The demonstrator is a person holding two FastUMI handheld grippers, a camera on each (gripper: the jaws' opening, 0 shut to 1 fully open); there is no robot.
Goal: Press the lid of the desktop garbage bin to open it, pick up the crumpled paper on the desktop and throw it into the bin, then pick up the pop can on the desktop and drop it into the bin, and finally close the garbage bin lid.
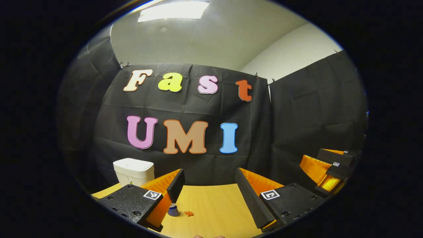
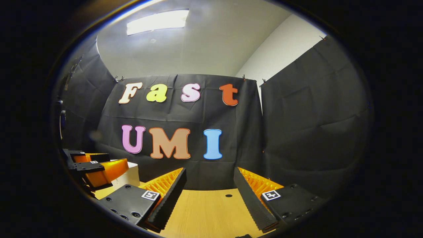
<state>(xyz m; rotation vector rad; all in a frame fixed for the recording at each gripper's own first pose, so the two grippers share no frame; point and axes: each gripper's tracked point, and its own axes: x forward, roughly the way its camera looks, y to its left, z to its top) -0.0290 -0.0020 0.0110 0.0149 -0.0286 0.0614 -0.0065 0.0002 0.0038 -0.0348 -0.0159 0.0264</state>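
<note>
Both grippers wide open, holding nothing, above the table [image 1: 211, 201]. Left gripper [image 1: 210, 193]: bin [image 1: 134, 171] lid down, far left; can [image 1: 173, 210] and small crumpled paper [image 1: 189, 214] just beside its left finger. Right gripper [image 2: 210, 195] over bare tabletop.

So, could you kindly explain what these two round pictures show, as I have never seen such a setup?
A person holds a two-finger gripper in each hand; a camera rides on each, looking along its fingers. In the left gripper view, the left gripper is open and holds nothing, above a light wooden table. On it stand a white plastic bin with its lid closed, a small blue can and a small orange crumpled scrap. The right gripper shows at the right edge. In the right gripper view, that gripper is open and empty too.
</note>
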